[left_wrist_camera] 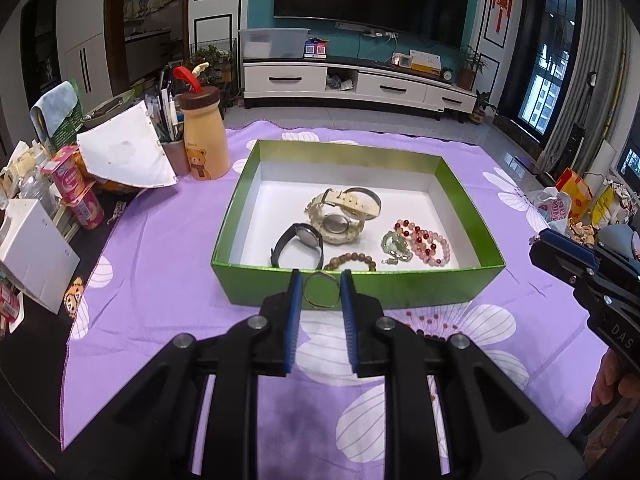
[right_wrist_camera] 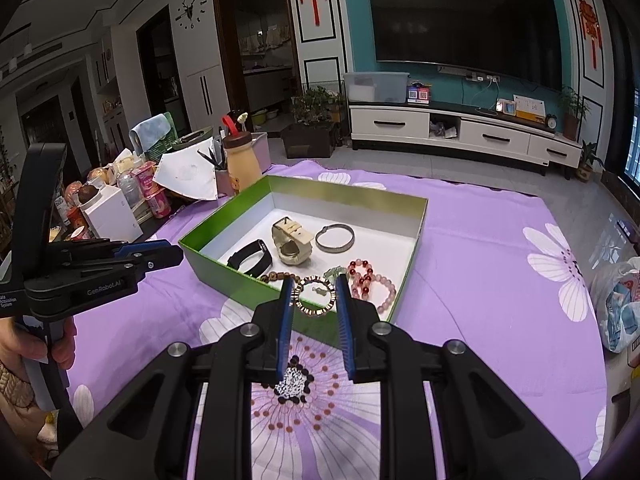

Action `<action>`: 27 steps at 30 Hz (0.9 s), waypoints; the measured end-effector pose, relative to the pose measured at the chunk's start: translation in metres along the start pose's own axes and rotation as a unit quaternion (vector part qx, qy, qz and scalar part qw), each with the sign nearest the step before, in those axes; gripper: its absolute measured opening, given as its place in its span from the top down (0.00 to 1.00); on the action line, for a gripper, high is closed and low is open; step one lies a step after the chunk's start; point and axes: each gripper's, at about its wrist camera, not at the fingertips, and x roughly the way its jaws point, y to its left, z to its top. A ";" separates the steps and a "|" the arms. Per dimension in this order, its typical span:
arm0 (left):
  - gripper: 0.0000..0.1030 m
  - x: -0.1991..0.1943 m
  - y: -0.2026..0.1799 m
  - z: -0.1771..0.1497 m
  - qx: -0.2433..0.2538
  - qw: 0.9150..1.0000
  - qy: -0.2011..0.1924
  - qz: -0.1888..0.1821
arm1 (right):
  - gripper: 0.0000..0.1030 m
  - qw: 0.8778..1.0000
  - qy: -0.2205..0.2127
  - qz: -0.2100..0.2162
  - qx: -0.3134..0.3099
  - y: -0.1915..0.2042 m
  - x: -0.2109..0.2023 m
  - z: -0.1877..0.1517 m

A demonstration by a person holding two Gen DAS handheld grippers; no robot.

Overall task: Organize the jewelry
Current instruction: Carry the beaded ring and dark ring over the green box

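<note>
Black linkages of the left gripper (left_wrist_camera: 320,289) fill the near field of its own view; its blue-padded fingers (left_wrist_camera: 291,312) stand only narrowly apart and clamp a plain metal ring bangle (left_wrist_camera: 321,290) from both sides, held clear of the purple floral cloth (left_wrist_camera: 168,248) just short of the green box's near wall; the right gripper (right_wrist_camera: 313,295) shows the same narrow set, its fingers (right_wrist_camera: 343,312) pressed on either side of a gold-and-dark link bracelet (right_wrist_camera: 314,295), which hangs over the near corner of the green box (right_wrist_camera: 352,194); each gripper appears at the edge of the other's view, a hand (right_wrist_camera: 60,344) on the left one's handle; inside the box, on its white floor, lie a brown bead bracelet (left_wrist_camera: 350,262), a black watch (left_wrist_camera: 298,245), a pale green piece (left_wrist_camera: 394,244), a red and pink bead bracelet (left_wrist_camera: 426,240), a cream watch (left_wrist_camera: 340,220) and a grey metal bangle (right_wrist_camera: 335,238); beyond, on the desk's left side, stand a bear-printed bottle (left_wrist_camera: 204,140) and crowded packets.
</note>
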 end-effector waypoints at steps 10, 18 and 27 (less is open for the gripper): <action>0.82 0.016 0.002 0.022 0.003 1.000 -0.005 -0.003 | 0.80 1.000 -0.005 -0.006 0.013 -0.017 0.015 0.014; 0.82 0.040 0.016 0.050 -0.023 1.000 0.006 -0.015 | 0.80 0.999 0.000 0.007 0.040 -0.033 0.034 0.026; 0.82 0.075 0.035 0.072 -0.055 0.998 0.038 -0.017 | 0.80 0.998 0.014 0.009 0.054 -0.044 0.058 0.037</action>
